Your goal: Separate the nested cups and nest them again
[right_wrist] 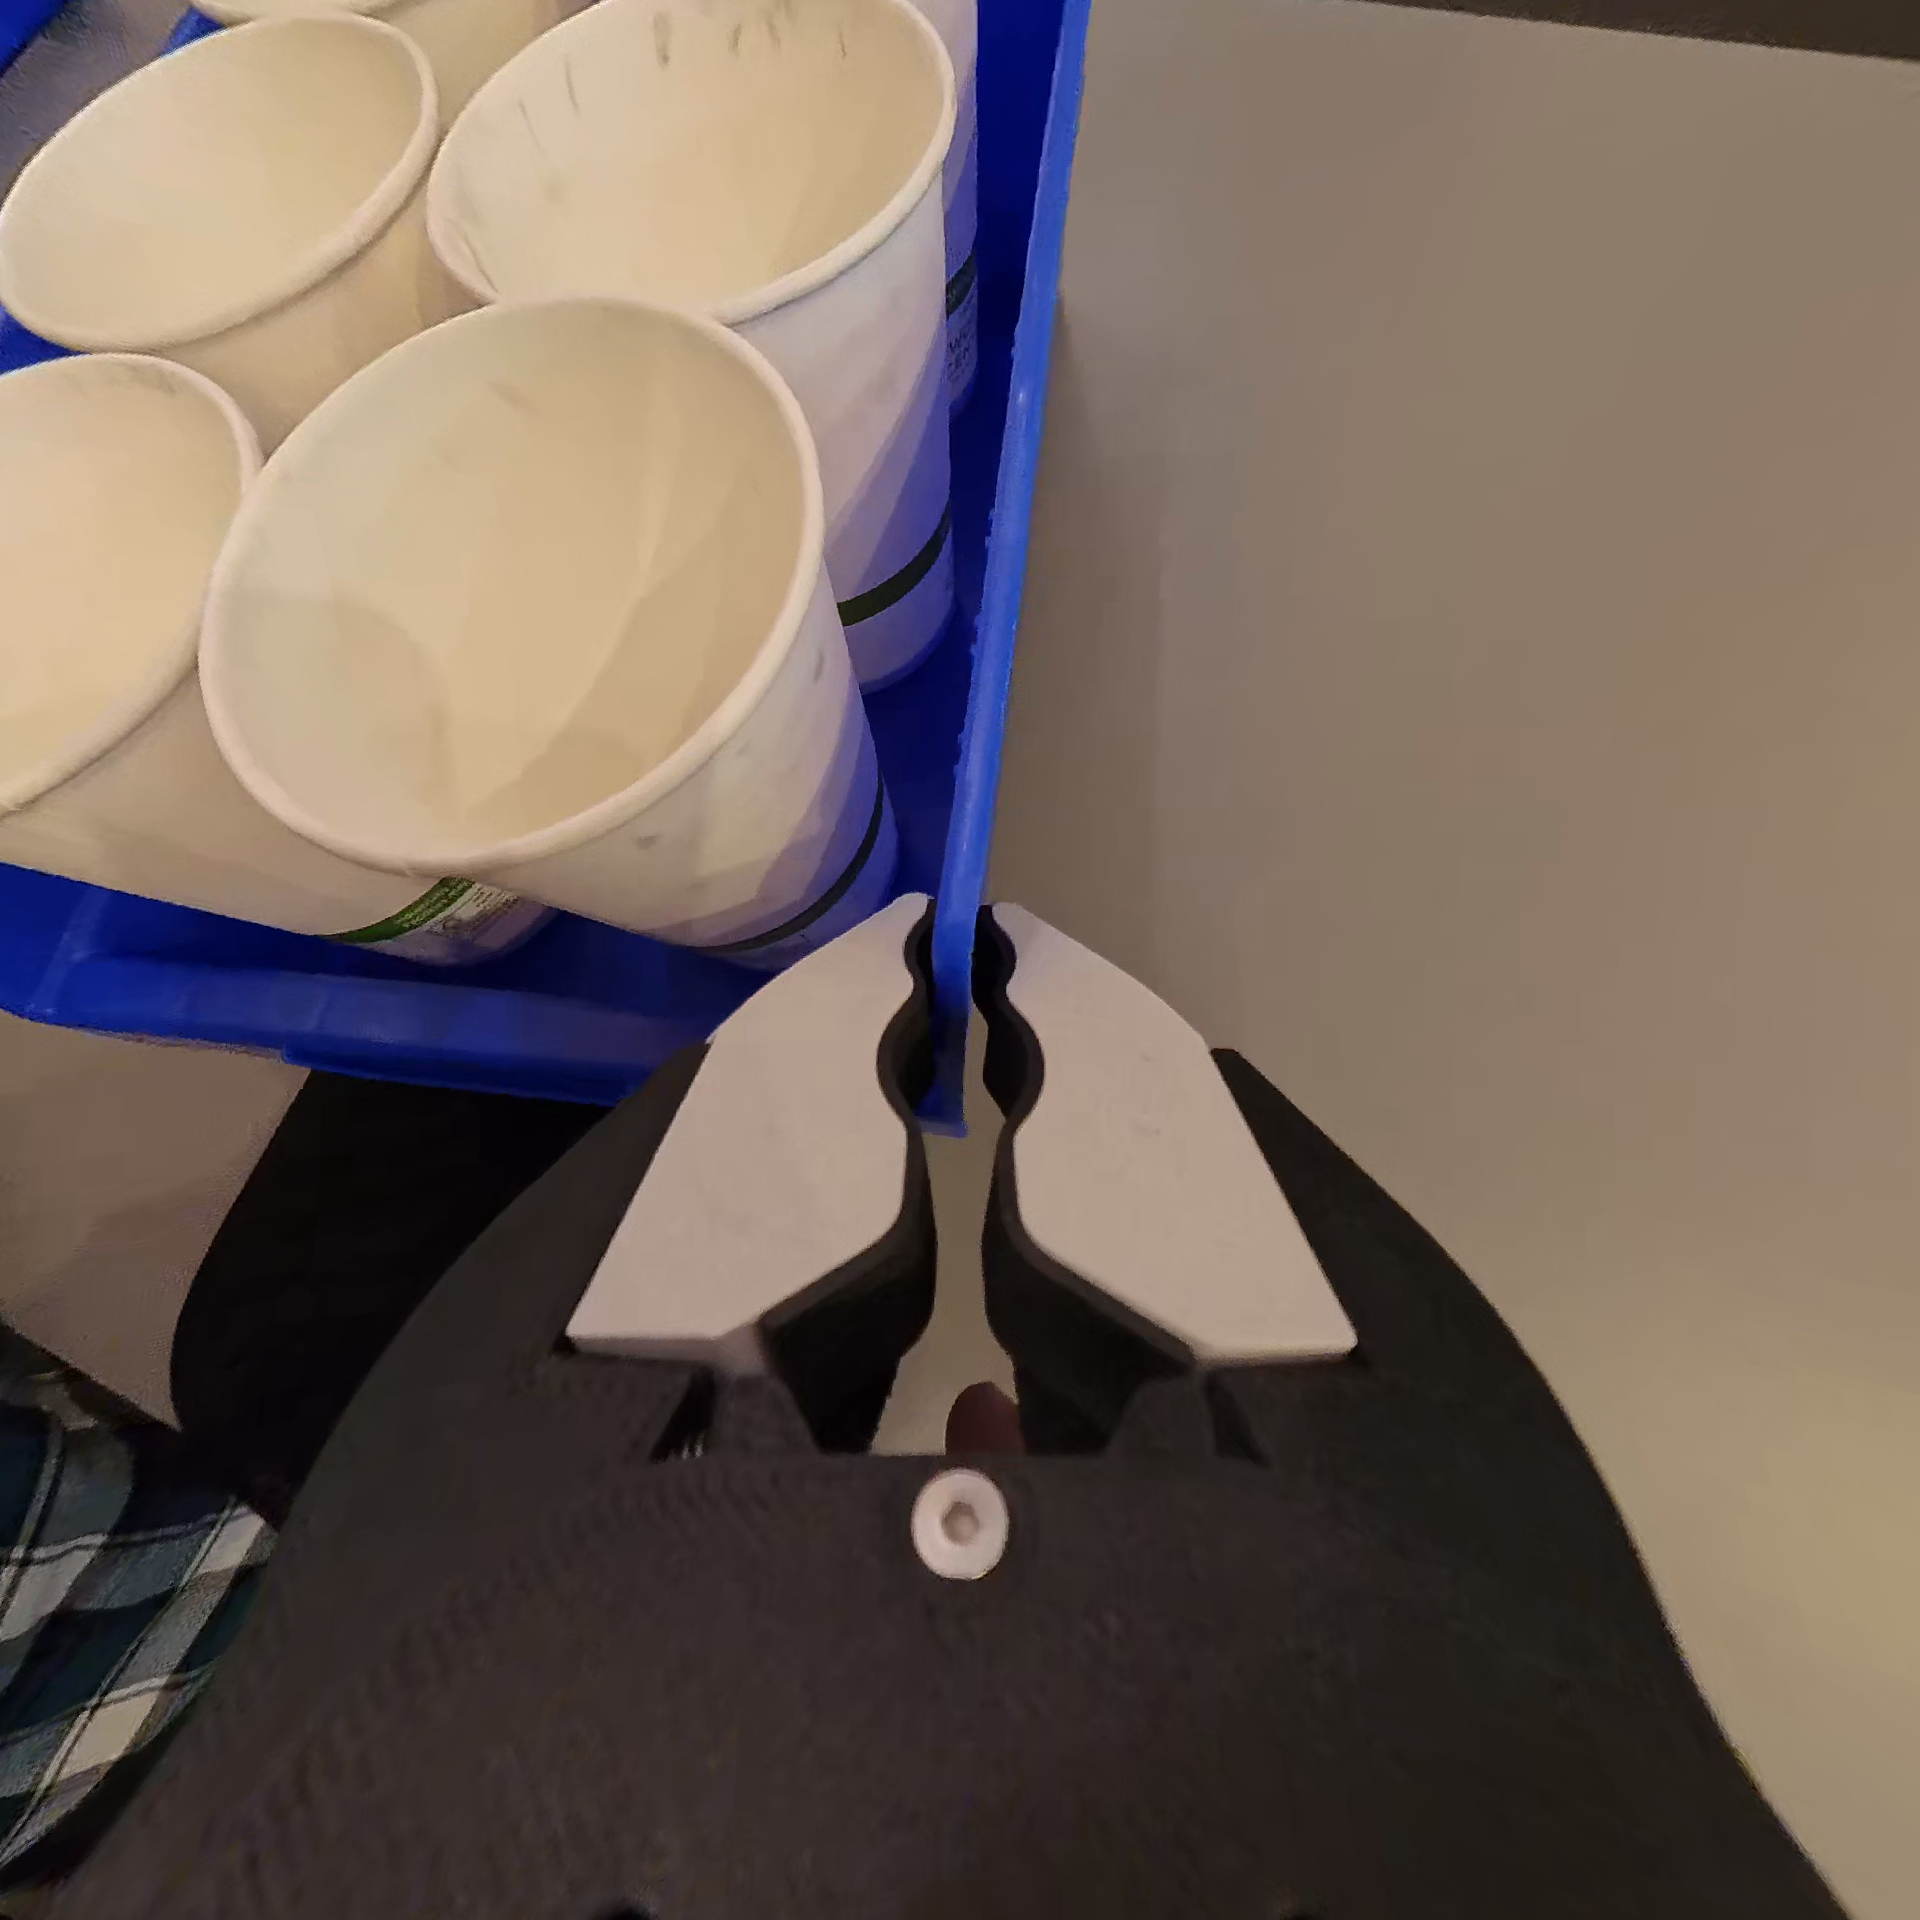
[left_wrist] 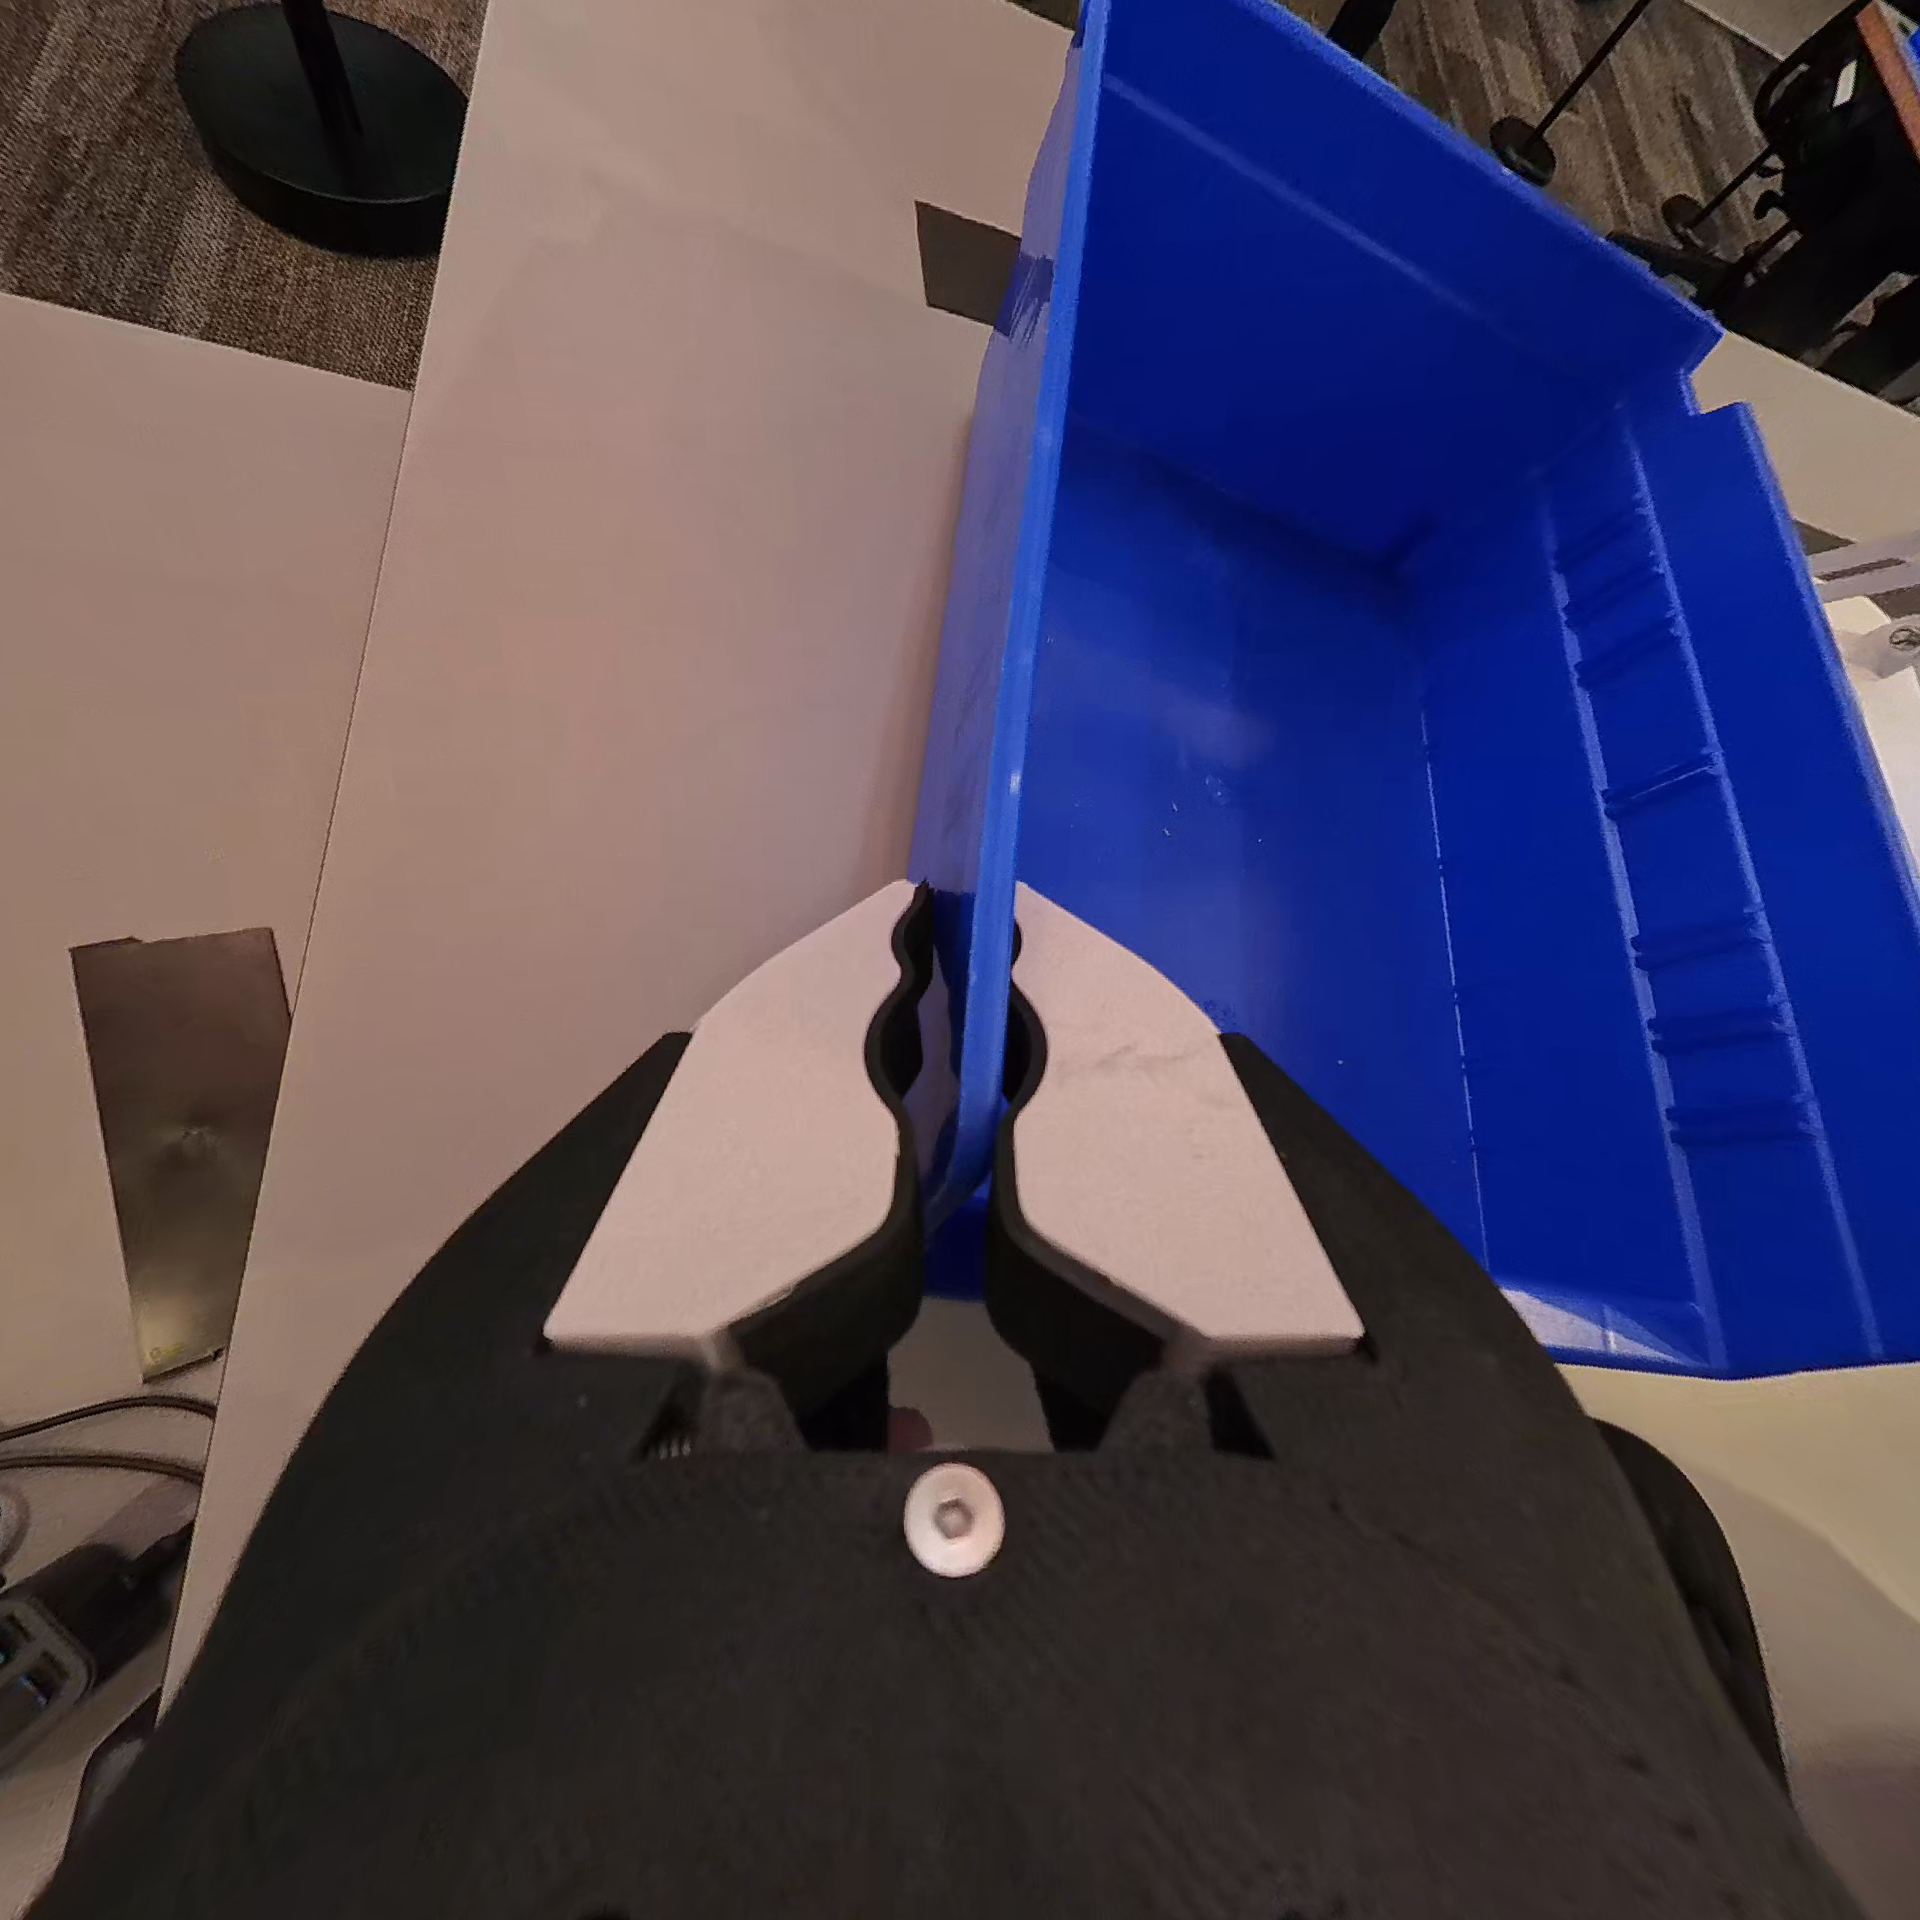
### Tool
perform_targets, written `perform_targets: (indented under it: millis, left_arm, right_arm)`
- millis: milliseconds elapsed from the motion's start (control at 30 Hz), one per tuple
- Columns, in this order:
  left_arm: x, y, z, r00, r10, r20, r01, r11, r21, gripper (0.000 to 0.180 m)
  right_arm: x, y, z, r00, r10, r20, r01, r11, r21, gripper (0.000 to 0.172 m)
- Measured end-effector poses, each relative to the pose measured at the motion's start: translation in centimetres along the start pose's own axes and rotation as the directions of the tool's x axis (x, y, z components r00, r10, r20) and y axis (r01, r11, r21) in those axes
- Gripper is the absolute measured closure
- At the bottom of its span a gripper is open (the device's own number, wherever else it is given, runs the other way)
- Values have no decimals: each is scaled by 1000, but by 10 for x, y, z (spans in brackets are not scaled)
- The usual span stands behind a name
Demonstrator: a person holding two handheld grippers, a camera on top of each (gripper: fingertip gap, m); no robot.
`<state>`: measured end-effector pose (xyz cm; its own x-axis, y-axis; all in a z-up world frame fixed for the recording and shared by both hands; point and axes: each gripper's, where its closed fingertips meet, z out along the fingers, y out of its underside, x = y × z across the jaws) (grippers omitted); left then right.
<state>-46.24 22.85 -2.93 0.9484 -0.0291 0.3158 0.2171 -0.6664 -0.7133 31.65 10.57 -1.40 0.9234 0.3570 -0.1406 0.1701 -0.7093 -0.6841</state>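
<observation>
Left gripper point(left_wrist: 961, 914): my jaws are clamped on the side wall of a blue bin point(left_wrist: 1299, 790). The wall's top edge runs from between the pads away toward 12 o'clock. One pad sits outside the wall, the other inside. This bin's floor lies open to view from 1 to 3 o'clock. It stands on the pale worktop point(left_wrist: 644, 623). A grey metal plate point(left_wrist: 182, 1132) lies flat at 9 o'clock, and a black round stand base point(left_wrist: 322, 114) is on the carpet at 11 o'clock.

Right gripper point(right_wrist: 956, 925): jaws closed on a thin blue bin wall point(right_wrist: 1013, 520), which rises toward 12 o'clock from between the pads. Both pads look pressed to it.

Cups: white paper cups point(right_wrist: 520, 582) stand tilted and crowded inside that bin, from 9 to 12 o'clock of my right jaws. The nearest cup's base is just beside the inner finger. I cannot tell which cups are nested. A plaid sleeve point(right_wrist: 94, 1621) shows at 8 o'clock.
</observation>
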Motion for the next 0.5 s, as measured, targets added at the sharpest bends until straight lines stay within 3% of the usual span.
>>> perform_targets:
  millis: [200,500]
  left_arm:
    - [2,5,-8,1000,-10,-11,10,1000,-14,172]
    - [-6,10,-24,1000,-20,-11,20,1000,-7,172]
  right_arm:
    - [-26,4,-2,999,-13,31,13,1000,0,167]
    - [-78,-10,25,988,-98,121,99,995,-4,167]
